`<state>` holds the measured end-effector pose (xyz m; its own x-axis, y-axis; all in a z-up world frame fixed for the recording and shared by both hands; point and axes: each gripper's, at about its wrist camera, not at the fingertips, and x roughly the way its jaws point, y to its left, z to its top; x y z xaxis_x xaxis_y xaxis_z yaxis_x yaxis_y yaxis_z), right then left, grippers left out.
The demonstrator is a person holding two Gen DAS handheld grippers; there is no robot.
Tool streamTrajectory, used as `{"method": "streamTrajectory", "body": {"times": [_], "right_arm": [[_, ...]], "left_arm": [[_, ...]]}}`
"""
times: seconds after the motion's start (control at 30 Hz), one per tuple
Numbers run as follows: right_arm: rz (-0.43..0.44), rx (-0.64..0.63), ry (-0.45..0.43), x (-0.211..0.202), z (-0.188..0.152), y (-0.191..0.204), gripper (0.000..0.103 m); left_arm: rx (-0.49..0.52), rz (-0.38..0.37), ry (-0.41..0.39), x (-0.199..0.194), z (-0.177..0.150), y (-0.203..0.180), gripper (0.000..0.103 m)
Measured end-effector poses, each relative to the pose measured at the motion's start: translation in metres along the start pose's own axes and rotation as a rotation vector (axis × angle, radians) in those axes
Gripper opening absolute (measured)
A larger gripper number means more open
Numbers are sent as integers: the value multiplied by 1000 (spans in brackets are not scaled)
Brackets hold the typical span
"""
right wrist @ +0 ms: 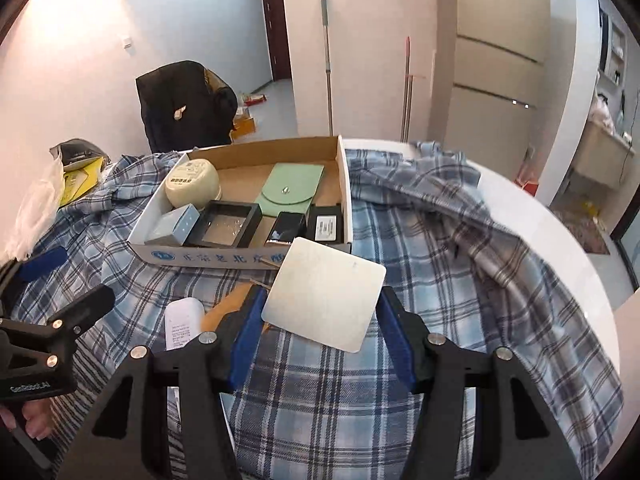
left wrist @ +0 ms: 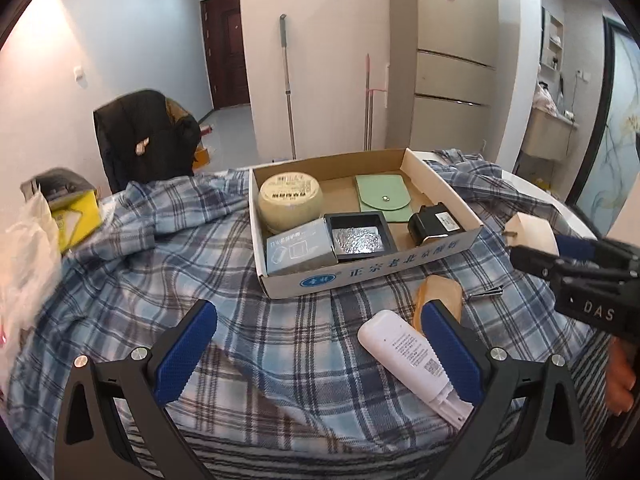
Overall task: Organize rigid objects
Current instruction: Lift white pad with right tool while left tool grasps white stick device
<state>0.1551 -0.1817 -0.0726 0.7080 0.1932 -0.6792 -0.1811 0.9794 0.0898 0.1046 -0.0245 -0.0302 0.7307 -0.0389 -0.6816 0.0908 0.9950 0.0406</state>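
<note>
My right gripper (right wrist: pixel 320 300) is shut on a thin pale square plate (right wrist: pixel 326 292), lifted over the plaid cloth just in front of the cardboard tray (right wrist: pixel 224 258). In the left wrist view the same plate (left wrist: pixel 530 232) shows edge-on in the right gripper (left wrist: pixel 532 248), to the right of the tray (left wrist: pixel 360 272). My left gripper (left wrist: pixel 318 320) hangs open above the cloth with nothing between its fingers. A white stick-shaped device (left wrist: pixel 400 352) lies by its right finger, with a wooden block (left wrist: pixel 440 294) just behind it. The tray holds a round cream tin (left wrist: pixel 290 200), a green pouch (left wrist: pixel 384 198), a black frame box (left wrist: pixel 358 238), a grey-blue box (left wrist: pixel 298 250) and a black charger (left wrist: pixel 434 226).
The blue plaid cloth (right wrist: pixel 400 380) covers a round white table (right wrist: pixel 560 240). Small metal bits (left wrist: pixel 486 292) lie on the cloth right of the block. A yellow box (left wrist: pixel 76 216) and a plastic bag (left wrist: pixel 24 264) sit at the left. A dark-draped chair (left wrist: pixel 144 136) stands behind.
</note>
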Motion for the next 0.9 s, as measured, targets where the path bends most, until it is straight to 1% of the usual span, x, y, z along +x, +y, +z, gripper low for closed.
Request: {"method": "streamTrajectory", "body": {"times": [0.07, 0.1, 0.17, 0.23, 0.3, 0.4, 0.47, 0.5, 0.53, 0.63, 0.73, 0.9], "right_arm": [[-7, 1, 4, -1, 1, 0, 55], [-3, 8, 6, -2, 1, -1, 55], [4, 27, 2, -5, 1, -5, 55], [-20, 32, -8, -7, 0, -7, 55], [-44, 25, -21, -10, 1, -7, 55], [-40, 17, -28, -12, 2, -6, 55], [-36, 20, -29, -13, 2, -7, 55], [-41, 21, -31, -13, 2, -8, 55], [-51, 23, -33, -13, 2, -8, 55], [-83, 23, -41, -12, 2, -8, 55], [-80, 31, -30, -9, 2, -11, 55], [-78, 18, -16, -6, 1, -10, 55]], "left_arm": [[16, 28, 20, -2, 0, -3, 103], [17, 26, 43, -3, 1, -5, 103], [-1, 14, 88, -2, 1, -6, 99], [-19, 17, 160, 3, 0, -9, 90], [-30, 4, 218, 8, -1, -14, 86], [-48, -18, 271, 14, -4, -24, 83], [-57, -13, 293, 18, -5, -33, 75], [-54, -5, 300, 19, -5, -38, 67], [-49, -8, 308, 21, -5, -44, 65], [-62, -32, 353, 31, -5, -56, 64], [-97, -65, 411, 45, -7, -61, 60], [-121, -71, 448, 65, -10, -64, 60]]}}
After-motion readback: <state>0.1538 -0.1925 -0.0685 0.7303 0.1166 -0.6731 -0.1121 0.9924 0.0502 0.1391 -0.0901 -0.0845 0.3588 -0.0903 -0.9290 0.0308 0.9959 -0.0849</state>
